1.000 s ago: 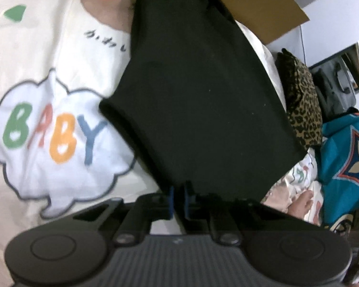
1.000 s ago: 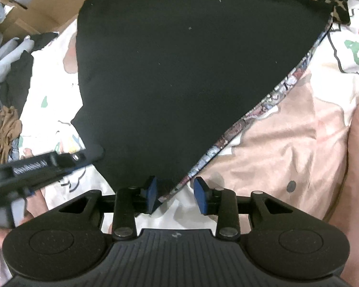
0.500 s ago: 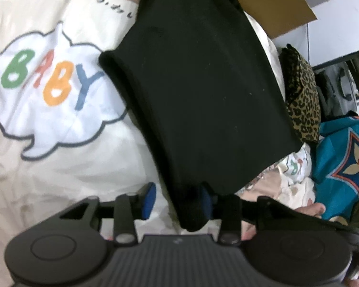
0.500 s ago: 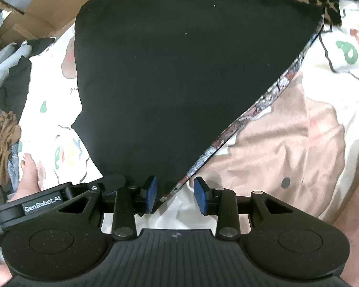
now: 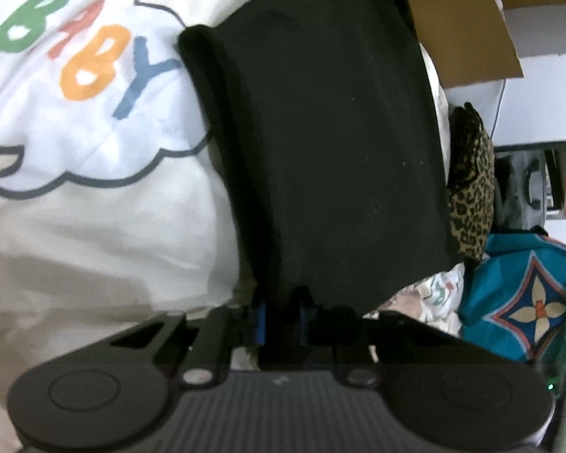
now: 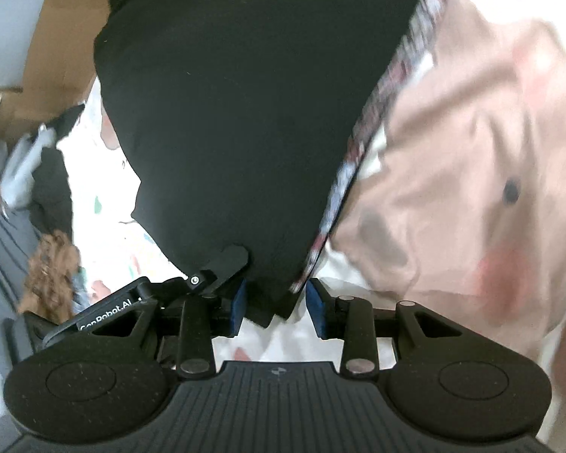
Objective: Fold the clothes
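Across the cream bedsheet [image 5: 94, 226] with its colourful "BABY" cloud print [image 5: 75, 75], the black garment [image 5: 320, 132] lies spread out, and both tools are right at its near edge. Left hand-held gripper [image 5: 281, 321]: its blue-padded fingers are drawn close together and pinching a fold of the black cloth, which bunches up between them. Over on the other side, the right hand-held gripper [image 6: 275, 302] sits with its jaws parted, the blue pads [image 6: 239, 304] standing either side of the garment's near corner [image 6: 279, 294]; the pointed tip of the cloth hangs between them, and whether either pad touches it I cannot tell. A strip of patterned trim [image 6: 362, 143] runs along the garment's right edge, just beside a pink patch of the sheet [image 6: 471, 151]. From the right camera, the left tool's black body [image 6: 132, 302] pokes in at the lower left, touching the same end of the garment. Beyond the cloth: a leopard-print cushion [image 5: 471, 188], a teal patterned fabric [image 5: 528, 294] and brown cardboard [image 5: 464, 30].
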Demonstrator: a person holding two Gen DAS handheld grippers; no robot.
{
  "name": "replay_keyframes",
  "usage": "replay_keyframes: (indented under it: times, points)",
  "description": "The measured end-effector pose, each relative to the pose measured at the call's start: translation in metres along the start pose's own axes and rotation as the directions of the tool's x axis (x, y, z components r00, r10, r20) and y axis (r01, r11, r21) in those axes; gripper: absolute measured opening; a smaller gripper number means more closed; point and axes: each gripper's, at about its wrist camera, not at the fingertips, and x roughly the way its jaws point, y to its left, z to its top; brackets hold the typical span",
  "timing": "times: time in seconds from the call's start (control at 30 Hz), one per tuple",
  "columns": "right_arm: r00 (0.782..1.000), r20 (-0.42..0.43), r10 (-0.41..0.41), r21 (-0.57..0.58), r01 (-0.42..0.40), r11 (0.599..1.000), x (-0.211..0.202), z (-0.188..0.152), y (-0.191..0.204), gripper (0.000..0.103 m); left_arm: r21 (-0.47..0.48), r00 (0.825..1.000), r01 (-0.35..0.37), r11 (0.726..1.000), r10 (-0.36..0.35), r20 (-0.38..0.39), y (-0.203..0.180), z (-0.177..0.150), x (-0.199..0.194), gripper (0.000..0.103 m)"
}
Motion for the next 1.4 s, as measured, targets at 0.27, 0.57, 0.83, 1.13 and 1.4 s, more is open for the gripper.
replay_keyframes:
  times: [0.27, 0.57, 0.83, 1.13, 1.4]
  points:
    - [0.997, 0.021, 0.070, 0.064, -0.071, 0.995, 0.015, -0.006, -0.006, 0.031, -0.046, 1.000, 0.013, 0.999, -0.013, 0.007, 0.005, 0.001, -0.010, 0.014]
    - [0.995, 0.012, 0.101, 0.090, -0.102, 0.991, -0.002, 0.000, 0.004, 0.009, -0.062, 1.000, 0.010, 0.998, -0.009, 0.020, 0.007, 0.000, -0.007, 0.051]
    - [0.993, -0.002, 0.115, 0.125, -0.114, 0.986, -0.011, 0.003, -0.002, 0.009, -0.161, 0.995, 0.092, 0.983, -0.083, 0.057, 0.015, -0.001, 0.007, 0.051]
    - [0.997, -0.038, 0.064, 0.059, -0.062, 0.996, -0.013, 0.010, 0.005, 0.010, -0.240, 0.986, 0.156, 0.958, -0.138, 0.090, 0.028, 0.001, 0.016, 0.034]
    - [0.998, -0.068, 0.006, -0.026, -0.008, 1.000, -0.017, 0.022, 0.015, 0.024, -0.246, 0.988, 0.149, 0.958, -0.137, 0.065, 0.035, 0.006, 0.013, 0.022]
